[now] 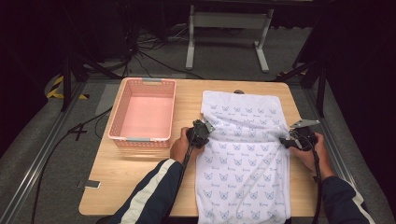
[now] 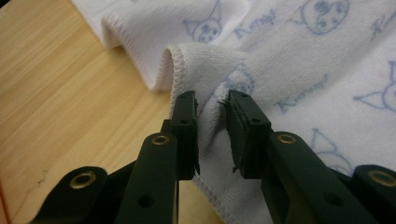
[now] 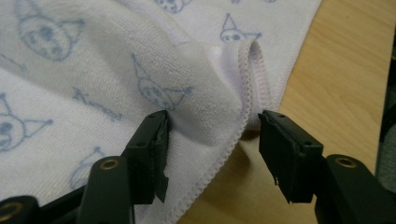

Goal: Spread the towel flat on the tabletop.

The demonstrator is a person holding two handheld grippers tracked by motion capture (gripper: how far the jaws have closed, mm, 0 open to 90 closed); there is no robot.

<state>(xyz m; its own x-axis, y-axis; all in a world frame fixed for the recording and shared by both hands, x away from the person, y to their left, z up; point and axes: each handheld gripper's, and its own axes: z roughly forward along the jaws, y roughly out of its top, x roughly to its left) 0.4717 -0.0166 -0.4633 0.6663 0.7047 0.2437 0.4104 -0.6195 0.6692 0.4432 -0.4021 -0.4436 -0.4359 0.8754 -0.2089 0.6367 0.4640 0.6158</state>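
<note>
Towel point(image 1: 243, 154) is the thing we are working on: a white terry cloth with small blue printed faces, lying spread on the counter point(image 1: 140, 177), just to the right of the pink basket point(image 1: 142, 114). We are judging it as soft, light and limp, so it will be sagging and folding wherever we are not holding it; the stitched hem is the firmest place to take.

We are holding the left gripper point(image 2: 212, 100) at the towel's left edge, the side nearer the basket. Its fingers point(image 2: 184, 126) are standing only narrowly apart, with a raised fold of hem between them; we cannot tell if they are already pressing it.

We are holding the right gripper point(image 3: 212, 123) at the towel's far edge from the basket. Its fingers point(image 3: 154, 140) are gaping wide around a bunched hem, not gripping.

From the high view we are seeing the whole towel and both hands at mid-length, with creases running between them. The two gripper views are giving us the hem stitching and the finger gaps.
</note>
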